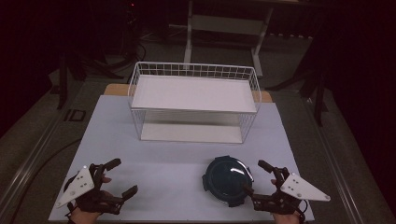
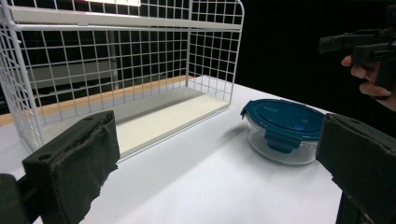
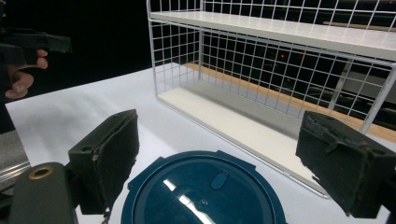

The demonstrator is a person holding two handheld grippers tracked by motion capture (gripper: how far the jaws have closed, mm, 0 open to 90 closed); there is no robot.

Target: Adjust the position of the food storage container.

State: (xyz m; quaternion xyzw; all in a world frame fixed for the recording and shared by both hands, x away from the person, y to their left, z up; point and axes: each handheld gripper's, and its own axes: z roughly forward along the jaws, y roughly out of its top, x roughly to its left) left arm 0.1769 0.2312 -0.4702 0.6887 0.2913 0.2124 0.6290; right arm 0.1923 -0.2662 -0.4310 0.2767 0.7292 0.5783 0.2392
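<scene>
Bench [image 1: 154,163]: white top, carries everything.
Wire rack [image 1: 194,100]: white, two shelves, at the far edge of the bench; both shelves bare.
Container [image 1: 228,180]: round, clear, dark blue clip lid shut, contents not discernible; near the front right corner of the bench.
Left gripper [image 1: 122,178]: low at the front left corner, released, jaws spread, nothing between them.
Right gripper [image 1: 256,177]: low, just right of the container, released; jaws spread, one tip at the lid's edge.

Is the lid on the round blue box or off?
On. The blue lid covers the round glass box, with its clip folded down.
</scene>
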